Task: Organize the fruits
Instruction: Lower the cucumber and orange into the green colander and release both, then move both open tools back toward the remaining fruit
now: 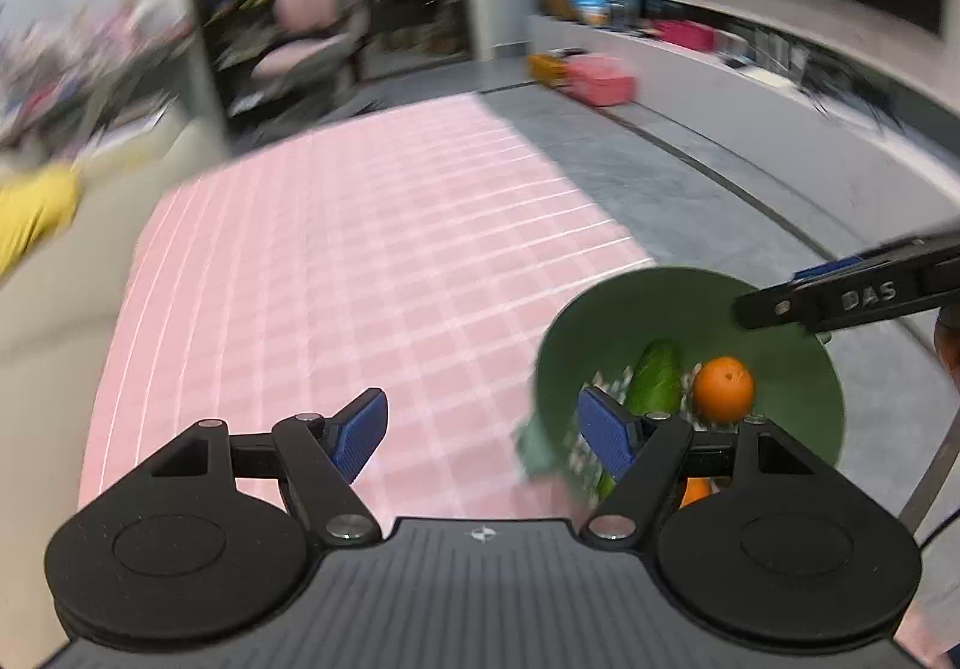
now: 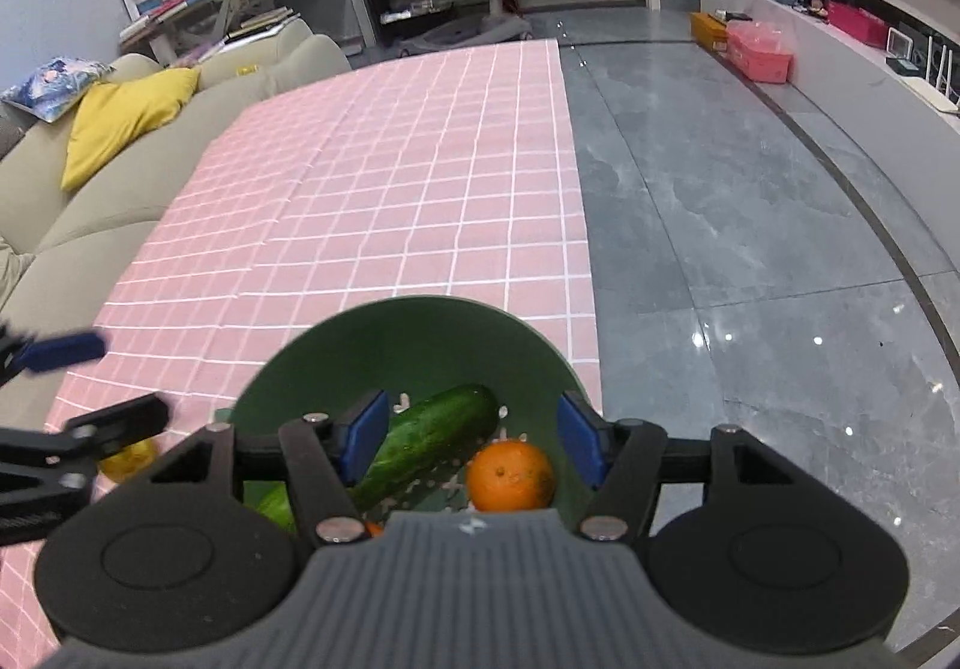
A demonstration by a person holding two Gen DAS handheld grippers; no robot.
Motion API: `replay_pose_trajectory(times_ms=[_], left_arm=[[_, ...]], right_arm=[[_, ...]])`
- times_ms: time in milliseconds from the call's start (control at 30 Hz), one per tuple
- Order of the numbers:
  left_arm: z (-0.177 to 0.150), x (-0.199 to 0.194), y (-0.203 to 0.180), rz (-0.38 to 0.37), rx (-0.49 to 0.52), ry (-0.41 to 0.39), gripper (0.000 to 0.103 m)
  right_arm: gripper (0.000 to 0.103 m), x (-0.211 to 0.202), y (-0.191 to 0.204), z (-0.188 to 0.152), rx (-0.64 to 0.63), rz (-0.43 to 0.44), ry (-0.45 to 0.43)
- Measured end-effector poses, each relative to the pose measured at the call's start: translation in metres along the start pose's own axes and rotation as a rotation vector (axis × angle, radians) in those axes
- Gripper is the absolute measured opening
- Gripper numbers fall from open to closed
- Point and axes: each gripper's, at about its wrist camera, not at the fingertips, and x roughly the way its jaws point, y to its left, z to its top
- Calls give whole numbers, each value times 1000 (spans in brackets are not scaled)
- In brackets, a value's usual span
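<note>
A green bowl [image 2: 420,327] stands near the right edge of the pink checked tablecloth [image 2: 390,189]. In it lie a cucumber [image 2: 432,438] and an orange [image 2: 510,477], with a second green piece [image 2: 273,504] at the left. My right gripper [image 2: 471,429] hangs open over the bowl, its pads clear of both. My left gripper [image 1: 480,405] is open and empty over the cloth, left of the bowl [image 1: 630,309], the cucumber [image 1: 657,384] and the orange [image 1: 723,390]. A yellow fruit [image 2: 129,459] lies on the cloth beside the bowl, partly hidden behind my left gripper [image 2: 102,384].
A beige sofa [image 2: 108,213] with a yellow cushion [image 2: 120,123] runs along the table's left side. Shiny grey floor [image 2: 750,249] lies to the right, with a pink box [image 2: 759,48] and a low white cabinet [image 2: 870,93] beyond. The left wrist view is blurred.
</note>
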Motion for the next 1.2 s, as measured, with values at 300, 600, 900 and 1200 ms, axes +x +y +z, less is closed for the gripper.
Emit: replay_pose_trajectory(times_ms=[300,600,900,1200], left_arm=[[-66,-73,40,66,-229,59,85],[-109,-99,31,65,-220,90,85],[-133,-104,36,47,-266,106,85],[-150,-101,65,47,-310,127,85]], right_arm=[[59,-44,16,-37,-9,-1,-10],[58,-63,52,-106,-85,3,56],[57,-60,88,-134,-171,30,75],[57,-40,111,-134,-182,32,69]])
